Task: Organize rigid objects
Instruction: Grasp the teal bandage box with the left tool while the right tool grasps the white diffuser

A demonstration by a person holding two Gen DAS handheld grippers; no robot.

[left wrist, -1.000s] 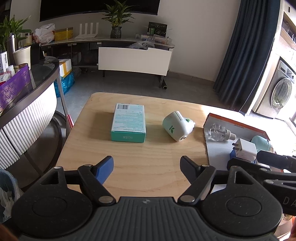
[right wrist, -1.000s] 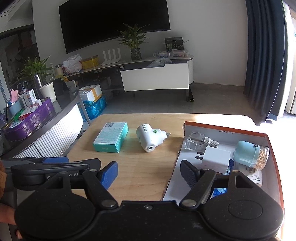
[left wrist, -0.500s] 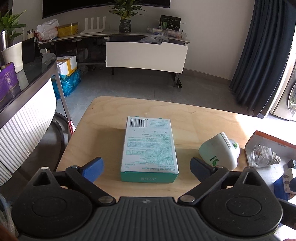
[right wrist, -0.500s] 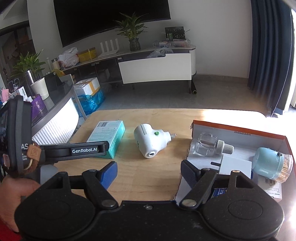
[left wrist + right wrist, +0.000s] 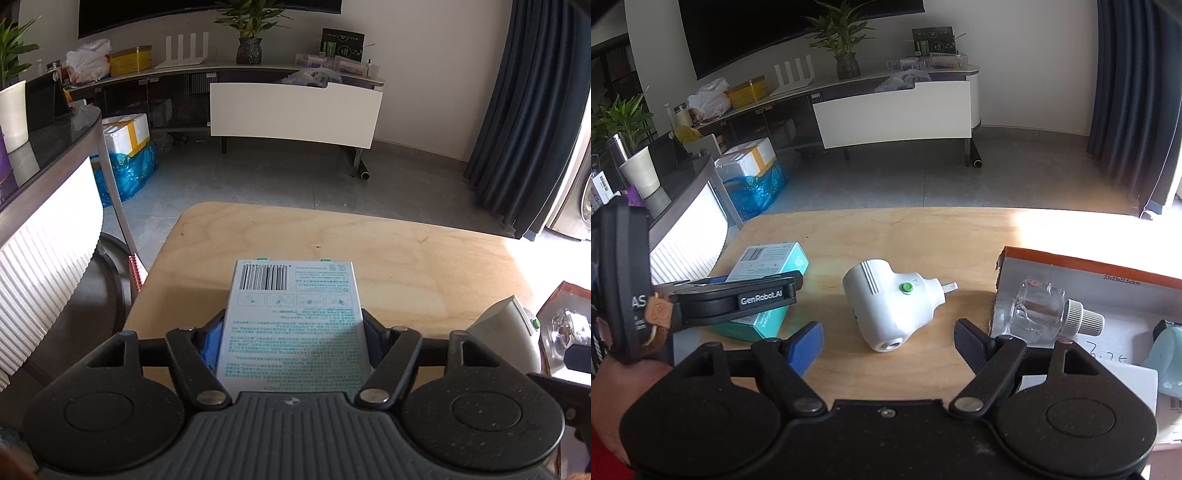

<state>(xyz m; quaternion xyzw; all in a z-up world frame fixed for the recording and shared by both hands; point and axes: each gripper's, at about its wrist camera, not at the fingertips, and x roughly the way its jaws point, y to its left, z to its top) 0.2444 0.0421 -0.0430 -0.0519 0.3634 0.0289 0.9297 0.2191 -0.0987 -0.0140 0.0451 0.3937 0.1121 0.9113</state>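
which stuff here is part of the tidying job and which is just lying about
Part of the job:
teal box, between the left gripper jaws
white plug-in
orange tray
clear bottle in the tray
right gripper, open

Just lying about:
potted plant
TV
blue bag
curtain

The left gripper (image 5: 293,338) hides the teal box's (image 5: 291,328) near end.

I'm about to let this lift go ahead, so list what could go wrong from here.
1. The left gripper grips only the near end of the teal box; its far end may sag or slip on lifting.
2. The white plug-in device lies between the box and the orange-rimmed tray; a low carry could knock it.
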